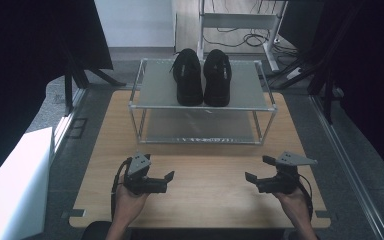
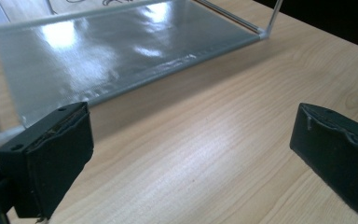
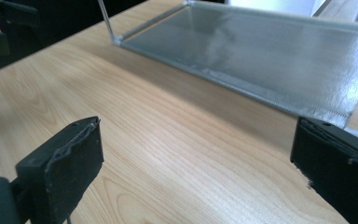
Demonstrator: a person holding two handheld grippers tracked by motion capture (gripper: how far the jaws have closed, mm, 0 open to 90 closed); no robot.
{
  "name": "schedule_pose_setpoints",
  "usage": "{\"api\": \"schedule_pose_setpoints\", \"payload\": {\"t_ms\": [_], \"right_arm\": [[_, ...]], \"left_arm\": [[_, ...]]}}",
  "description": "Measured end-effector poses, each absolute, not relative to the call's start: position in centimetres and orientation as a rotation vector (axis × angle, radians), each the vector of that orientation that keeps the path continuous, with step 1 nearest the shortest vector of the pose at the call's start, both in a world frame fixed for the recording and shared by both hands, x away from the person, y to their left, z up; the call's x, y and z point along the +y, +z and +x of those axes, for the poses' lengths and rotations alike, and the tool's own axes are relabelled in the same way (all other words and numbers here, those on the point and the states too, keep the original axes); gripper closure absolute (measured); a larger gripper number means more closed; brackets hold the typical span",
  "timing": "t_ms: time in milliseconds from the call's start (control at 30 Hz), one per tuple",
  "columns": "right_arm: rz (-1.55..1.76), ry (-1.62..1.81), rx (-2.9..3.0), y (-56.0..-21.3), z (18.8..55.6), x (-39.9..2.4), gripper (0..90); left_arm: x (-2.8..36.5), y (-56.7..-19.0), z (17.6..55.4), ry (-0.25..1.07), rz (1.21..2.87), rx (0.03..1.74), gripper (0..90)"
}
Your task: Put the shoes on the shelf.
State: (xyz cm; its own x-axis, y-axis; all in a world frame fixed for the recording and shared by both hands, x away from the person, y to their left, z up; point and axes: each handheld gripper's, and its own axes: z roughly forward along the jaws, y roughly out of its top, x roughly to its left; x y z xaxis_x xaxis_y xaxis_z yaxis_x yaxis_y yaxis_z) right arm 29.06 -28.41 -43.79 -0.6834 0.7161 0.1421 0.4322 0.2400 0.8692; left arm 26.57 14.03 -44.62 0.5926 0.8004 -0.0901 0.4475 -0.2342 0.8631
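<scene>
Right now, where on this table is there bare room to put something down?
The widest free patch is the bare wood between the left gripper and right gripper, in front of the rack. The rack's lower shelf is bare too. Its top shelf is crowded in the middle by the black shoes, with free strips on either side.

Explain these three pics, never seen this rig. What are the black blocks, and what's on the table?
No robot here: a person holds a hand gripper in each hand. The high view looks down on the table, with the left gripper and right gripper near its front edge. The other two pictures come from cameras riding on each gripper; the black blocks at the bottom are its own fingers, spread wide with nothing between them. On the table stands a two-level rack. A pair of black shoes sits side by side on its top shelf; the lower shelf is bare. Nothing is held.
</scene>
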Motion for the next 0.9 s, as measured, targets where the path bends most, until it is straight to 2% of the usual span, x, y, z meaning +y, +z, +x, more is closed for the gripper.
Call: {"api": "schedule_pose_setpoints", "payload": {"t_ms": [900], "right_arm": [[1.009,1.168,2.401,-49.9,29.1,-25.8,0.0]], "left_arm": [[11.3,-50.0,26.3,0.403,2.064,1.012,0.0]]}}
